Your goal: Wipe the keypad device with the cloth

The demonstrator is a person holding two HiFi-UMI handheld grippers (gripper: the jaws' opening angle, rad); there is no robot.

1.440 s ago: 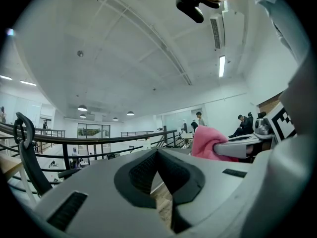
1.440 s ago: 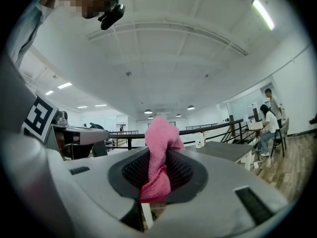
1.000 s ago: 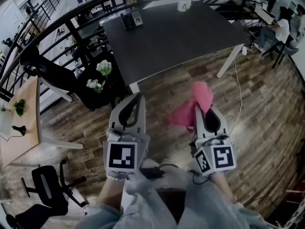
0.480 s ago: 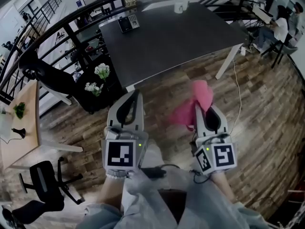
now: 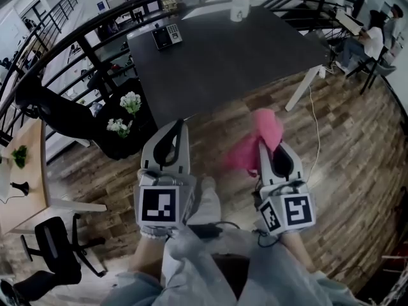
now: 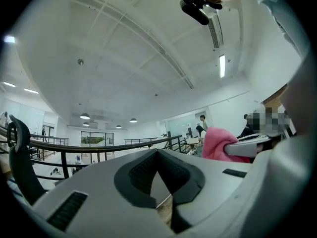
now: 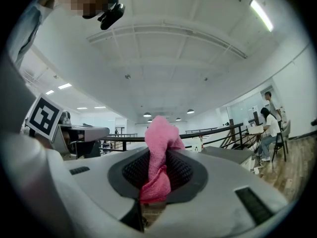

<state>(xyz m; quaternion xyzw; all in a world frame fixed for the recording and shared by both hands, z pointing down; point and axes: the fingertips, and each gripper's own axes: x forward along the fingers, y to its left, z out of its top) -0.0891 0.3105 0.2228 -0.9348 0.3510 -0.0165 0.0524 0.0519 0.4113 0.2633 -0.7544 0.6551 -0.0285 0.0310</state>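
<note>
The right gripper (image 7: 157,180) has its jaws clamped on a bunched pink cloth (image 7: 159,143), which flops limply past the tips: soft, light, and likely to wipe best with the loose fold pressed flat. The left gripper (image 6: 159,182) has its jaws together with nothing between them. The keypad device (image 5: 166,36) lies well apart from both, at about 11 o'clock in the head view, near the far left corner of the dark table (image 5: 242,62). It looks small, rigid and probably light, though it is too distant to be sure. It may skid under wiping, so steadying it by a side edge, clear of the keys, seems wise.
</note>
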